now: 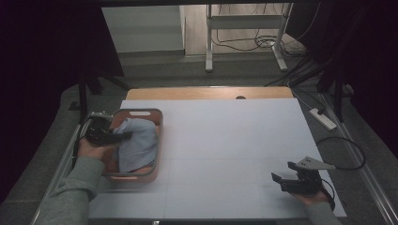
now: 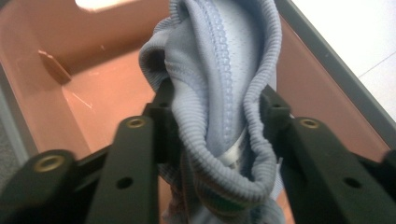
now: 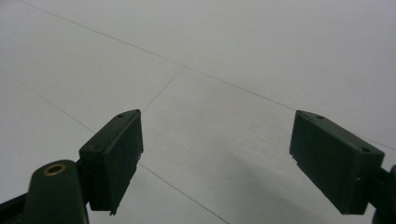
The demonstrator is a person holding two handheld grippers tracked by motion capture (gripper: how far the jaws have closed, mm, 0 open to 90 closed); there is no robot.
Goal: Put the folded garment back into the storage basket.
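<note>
White table, dim room: one cloth (image 1: 136,143) is being put into one basket (image 1: 158,140).

One pale blue cloth is seen lying in the orange basket at the table's (image 1: 234,140) left side, so the placing seems almost done; only the release and the withdrawal seem to be left. The left gripper (image 1: 123,136) is partly parted, with a fold of the cloth between its jaws. The right gripper (image 1: 281,180) is held wide and empty, well apart.
</note>
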